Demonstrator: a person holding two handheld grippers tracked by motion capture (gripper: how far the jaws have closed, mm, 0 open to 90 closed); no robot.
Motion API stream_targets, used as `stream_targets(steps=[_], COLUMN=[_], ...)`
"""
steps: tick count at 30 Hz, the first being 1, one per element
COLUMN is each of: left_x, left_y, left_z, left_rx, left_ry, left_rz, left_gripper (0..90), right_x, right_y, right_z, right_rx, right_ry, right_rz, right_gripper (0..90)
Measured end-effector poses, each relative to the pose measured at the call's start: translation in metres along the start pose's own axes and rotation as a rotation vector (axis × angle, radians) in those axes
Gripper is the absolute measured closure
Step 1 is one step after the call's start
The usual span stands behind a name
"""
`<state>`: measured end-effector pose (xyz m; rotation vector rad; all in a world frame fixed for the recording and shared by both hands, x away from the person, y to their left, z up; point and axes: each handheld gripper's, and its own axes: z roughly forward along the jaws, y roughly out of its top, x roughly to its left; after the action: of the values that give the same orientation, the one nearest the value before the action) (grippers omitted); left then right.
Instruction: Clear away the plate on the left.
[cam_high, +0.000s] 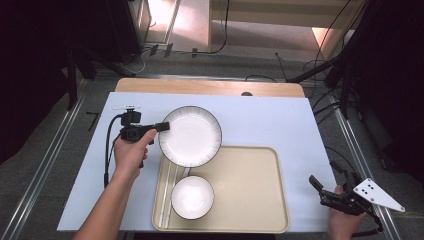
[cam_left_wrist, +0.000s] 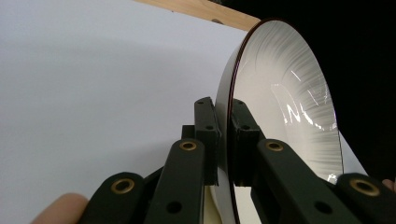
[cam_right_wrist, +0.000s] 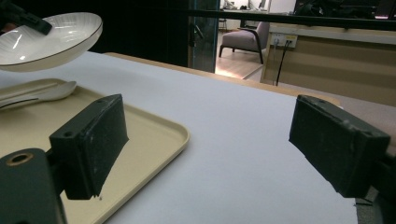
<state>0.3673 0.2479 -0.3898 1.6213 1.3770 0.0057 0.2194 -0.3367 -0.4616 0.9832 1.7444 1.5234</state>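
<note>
Nearest, the right tongs (cam_high: 316, 184) rest at the surface's (cam_high: 260, 120) right edge, jaws wide apart and empty. On the tray (cam_high: 250, 185) sits a bowl (cam_high: 192, 197). Farther off, the left tongs (cam_high: 164, 126) pinch the plate's (cam_high: 190, 135) left rim, holding it above the tray's far left corner.

Open white table on the right, clutter to the left

The tray (cam_high: 260, 200) carried a bowl (cam_high: 192, 197) and spoon (cam_high: 170, 187), the lifted plate (cam_high: 190, 136) hung over its far-left corner (blocking that approach), while the tabletop (cam_high: 280, 122) beyond lay free.
</note>
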Motion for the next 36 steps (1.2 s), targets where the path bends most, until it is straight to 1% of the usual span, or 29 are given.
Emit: stream_targets(steps=[6,7,9,12,14,16,25,27,31,36], left_x=[-0.015,-0.016,-0.019,-0.024,-0.028,-0.031,-0.043,-0.046,-0.049,-0.057], left_y=[-0.004,-0.005,-0.006,-0.009,-0.012,-0.014,-0.022,-0.024,-0.027,-0.029], left_z=[0.020,0.024,0.030,0.038,0.044,0.049,0.075,0.081,0.089,0.097], left_rx=[0.036,0.043,0.059,0.076,0.088,0.100,0.145,0.159,0.184,0.221], left_ry=[-0.020,-0.026,-0.043,-0.051,-0.049,-0.051,-0.082,-0.086,-0.106,-0.118], left_rz=[0.024,0.022,0.032,0.042,0.055,0.059,0.062,0.068,0.067,0.108], left_gripper=[85.5,85.4,85.4,85.2,85.1,85.0,85.0,84.9,84.9,84.9], right_x=[0.000,-0.001,-0.001,-0.001,0.000,0.000,0.000,0.000,-0.001,-0.001], right_y=[0.000,0.000,0.000,0.000,0.000,0.001,0.001,0.001,0.001,0.000], right_z=[0.000,0.000,-0.001,-0.001,-0.001,-0.001,-0.001,-0.001,-0.001,-0.002], right_rx=[-0.004,-0.004,-0.003,-0.004,-0.004,-0.003,-0.008,-0.006,-0.010,-0.010], right_ry=[0.000,0.000,-0.001,0.000,0.000,0.002,0.002,0.003,0.001,0.000], right_rz=[-0.005,-0.005,0.000,-0.002,0.001,0.000,0.002,0.002,0.002,0.004], right_gripper=[11.9,11.8,11.9,11.9,11.9,11.9,11.9,11.9,11.8,11.9])
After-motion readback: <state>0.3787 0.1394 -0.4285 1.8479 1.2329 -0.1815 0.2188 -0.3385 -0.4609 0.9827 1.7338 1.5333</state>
